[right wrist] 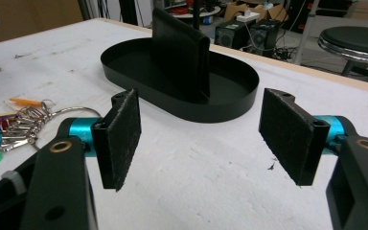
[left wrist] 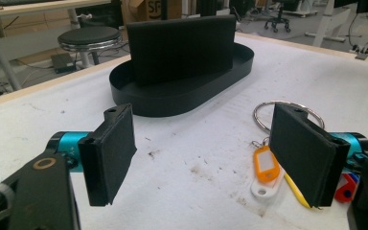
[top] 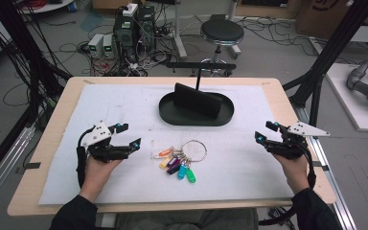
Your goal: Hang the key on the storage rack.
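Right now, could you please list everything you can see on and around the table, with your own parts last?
Key ring: one, silver, on the white mat near the front middle, between the two grippers.
Key tags: a bunch, orange, yellow, purple, blue and green, fanned from the ring.
Tray: one, black, oval, at the middle rear of the mat.
Upright block: one, black, standing in the tray.
Mat: one, white, covering the wooden table.
Stool: one, black seat, on the floor behind the table.
Left gripper: one, black, open, holding nothing.
Right gripper: one, black, open, holding nothing.
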Demonstrator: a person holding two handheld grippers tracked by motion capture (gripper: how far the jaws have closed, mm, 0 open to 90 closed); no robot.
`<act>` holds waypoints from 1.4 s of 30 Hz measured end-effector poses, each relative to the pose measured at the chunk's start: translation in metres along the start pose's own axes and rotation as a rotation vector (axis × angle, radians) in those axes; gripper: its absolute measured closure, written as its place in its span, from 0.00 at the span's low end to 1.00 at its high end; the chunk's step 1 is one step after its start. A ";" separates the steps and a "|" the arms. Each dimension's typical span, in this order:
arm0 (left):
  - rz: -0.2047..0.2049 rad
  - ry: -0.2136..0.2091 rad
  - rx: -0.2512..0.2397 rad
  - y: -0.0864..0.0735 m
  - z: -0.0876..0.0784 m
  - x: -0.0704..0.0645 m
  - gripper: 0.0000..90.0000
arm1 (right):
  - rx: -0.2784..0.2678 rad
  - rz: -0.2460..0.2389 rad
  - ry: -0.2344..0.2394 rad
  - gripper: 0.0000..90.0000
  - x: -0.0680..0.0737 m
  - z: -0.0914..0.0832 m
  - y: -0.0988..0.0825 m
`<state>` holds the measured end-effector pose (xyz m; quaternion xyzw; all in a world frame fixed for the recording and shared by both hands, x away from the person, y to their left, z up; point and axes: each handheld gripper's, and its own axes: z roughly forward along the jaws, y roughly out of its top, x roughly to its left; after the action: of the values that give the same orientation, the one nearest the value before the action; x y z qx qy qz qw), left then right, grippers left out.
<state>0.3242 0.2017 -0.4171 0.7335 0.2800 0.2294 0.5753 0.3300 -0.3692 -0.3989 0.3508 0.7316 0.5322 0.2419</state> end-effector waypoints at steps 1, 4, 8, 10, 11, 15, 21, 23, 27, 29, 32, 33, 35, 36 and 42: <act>0.000 0.001 0.001 -0.001 0.000 0.000 0.27 | -0.001 0.000 0.011 0.37 0.003 0.004 0.001; -0.005 0.005 0.007 -0.002 -0.002 -0.001 0.27 | 0.007 -0.007 0.027 0.41 0.007 0.011 0.002; -0.008 0.014 0.006 -0.002 -0.005 -0.002 0.27 | 0.025 -0.005 0.045 0.44 0.013 0.020 0.003; -0.010 0.019 0.012 -0.003 -0.006 -0.002 0.27 | 0.045 -0.003 0.072 0.46 0.018 0.032 0.004; -0.009 0.022 0.016 -0.003 -0.007 -0.002 0.27 | 0.054 -0.003 0.079 0.47 0.021 0.035 0.004; -0.010 0.022 0.020 -0.005 -0.010 -0.003 0.27 | 0.074 -0.014 0.106 0.50 0.029 0.049 0.005; -0.012 0.024 0.022 -0.006 -0.014 -0.004 0.27 | 0.097 -0.013 0.137 0.51 0.039 0.065 0.006; -0.012 0.024 0.022 -0.006 -0.015 -0.005 0.27 | 0.118 -0.021 0.148 0.53 0.045 0.074 0.005; -0.011 0.026 0.028 -0.007 -0.016 -0.005 0.27 | 0.140 -0.025 0.157 0.54 0.051 0.082 0.005; -0.010 0.025 0.031 -0.007 -0.016 -0.005 0.27 | 0.152 -0.031 0.161 0.55 0.053 0.088 0.004; -0.012 0.027 0.033 -0.008 -0.017 -0.006 0.27 | 0.185 -0.035 0.172 0.58 0.060 0.098 0.003; -0.011 0.025 0.034 -0.008 -0.017 -0.006 0.27 | 0.196 -0.036 0.175 0.59 0.062 0.101 0.003; -0.012 0.027 0.035 -0.008 -0.018 -0.007 0.27 | 0.223 -0.042 0.185 0.59 0.065 0.108 0.002; -0.012 0.029 0.035 -0.009 -0.018 -0.007 0.27 | 0.223 -0.042 0.185 0.59 0.065 0.108 0.002; -0.012 0.029 0.035 -0.009 -0.020 -0.006 0.27 | 0.262 -0.056 0.203 0.62 0.079 0.124 0.001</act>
<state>0.3047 0.2137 -0.4211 0.7384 0.2966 0.2314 0.5597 0.3700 -0.2322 -0.4354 0.3029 0.8250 0.4580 0.1336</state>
